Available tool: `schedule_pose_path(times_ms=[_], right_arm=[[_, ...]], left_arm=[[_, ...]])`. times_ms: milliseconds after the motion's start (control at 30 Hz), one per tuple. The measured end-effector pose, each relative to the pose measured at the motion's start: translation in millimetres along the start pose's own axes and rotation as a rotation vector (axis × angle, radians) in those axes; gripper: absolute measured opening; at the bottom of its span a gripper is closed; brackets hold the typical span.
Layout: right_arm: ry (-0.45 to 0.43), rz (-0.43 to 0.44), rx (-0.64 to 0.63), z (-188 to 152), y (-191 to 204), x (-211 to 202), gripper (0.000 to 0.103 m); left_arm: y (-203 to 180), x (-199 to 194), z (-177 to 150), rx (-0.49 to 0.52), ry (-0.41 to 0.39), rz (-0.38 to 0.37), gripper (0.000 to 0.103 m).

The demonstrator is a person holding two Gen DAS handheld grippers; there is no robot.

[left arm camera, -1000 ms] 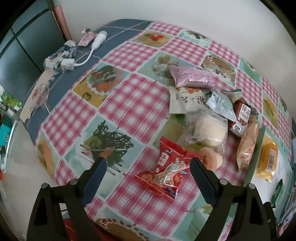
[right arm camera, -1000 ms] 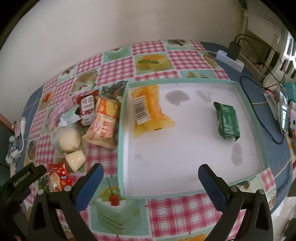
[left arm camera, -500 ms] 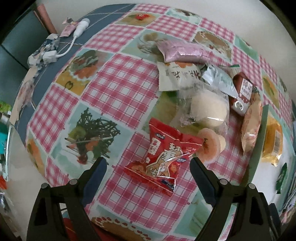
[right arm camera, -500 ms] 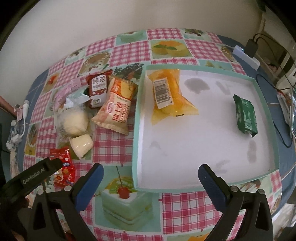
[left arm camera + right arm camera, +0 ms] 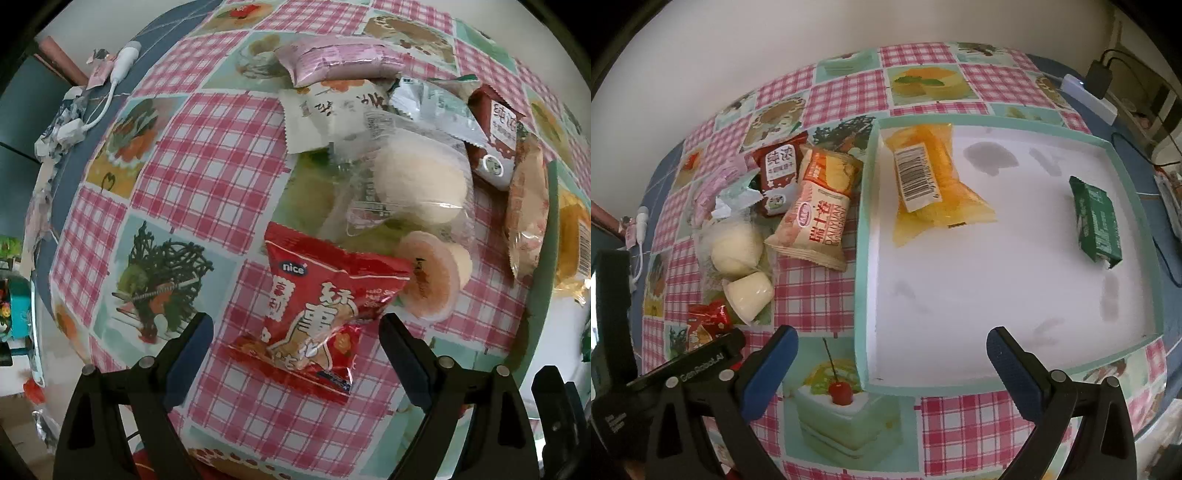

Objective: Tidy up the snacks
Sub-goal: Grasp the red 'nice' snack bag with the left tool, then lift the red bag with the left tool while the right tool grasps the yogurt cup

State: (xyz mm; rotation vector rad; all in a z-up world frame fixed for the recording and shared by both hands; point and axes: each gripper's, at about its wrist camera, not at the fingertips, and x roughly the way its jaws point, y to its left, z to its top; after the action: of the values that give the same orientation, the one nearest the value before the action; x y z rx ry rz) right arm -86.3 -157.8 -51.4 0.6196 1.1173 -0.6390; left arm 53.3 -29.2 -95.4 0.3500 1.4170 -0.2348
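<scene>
A red snack packet lies on the checked tablecloth, right under my left gripper, whose jaws stand open on either side of it without touching. Behind it sit a jelly cup, a wrapped white bun, a cream packet and a pink packet. My right gripper hangs open over the near-left corner of the mint-rimmed white tray. Inside the tray lie an orange packet and a green packet. The red packet shows partly behind the left gripper's body.
A Swiss roll packet and a dark red packet lie just left of the tray. A white cable and plug rest at the table's far left edge. A power strip with cables sits beyond the tray on the right.
My left gripper has come down and forward over the red packet, which now looms larger between its open jaws. My right gripper has sunk slightly toward the tray's near-left corner.
</scene>
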Motion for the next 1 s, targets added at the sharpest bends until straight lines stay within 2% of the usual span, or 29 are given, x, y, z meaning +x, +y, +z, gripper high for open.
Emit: schedule_pose_path(times_ms=[133,233,300,433,700,900,1000], right_arm=[[-0.006,0.013,-0.004,2,4,3,0.103],[-0.012,0.025,-0.002,4,6,5,0.103],[-0.017,0.032,0.009,5,7,6,0.103],[-0.015,0.055,0.051,8,3,9,0.103],[-0.025,0.107,0.047,7,10,11,0.103],[-0.073,0.133,-0.064,7,38,6,0.103],[-0.065,0.143,-0.108,5,49,9,0.103]], left_arm=[[-5,3,1,0.009,0.004,-0.006,0.088],[2,10,3,0.012,0.003,-0.007,0.074],[2,11,5,0.004,0.004,-0.015,0.072],[6,11,9,-0.005,-0.010,-0.021,0.057],[32,16,14,-0.102,-0.002,-0.027,0.057],[63,21,18,-0.210,0.002,-0.025,0.058],[80,23,19,-0.253,0.002,-0.021,0.058]])
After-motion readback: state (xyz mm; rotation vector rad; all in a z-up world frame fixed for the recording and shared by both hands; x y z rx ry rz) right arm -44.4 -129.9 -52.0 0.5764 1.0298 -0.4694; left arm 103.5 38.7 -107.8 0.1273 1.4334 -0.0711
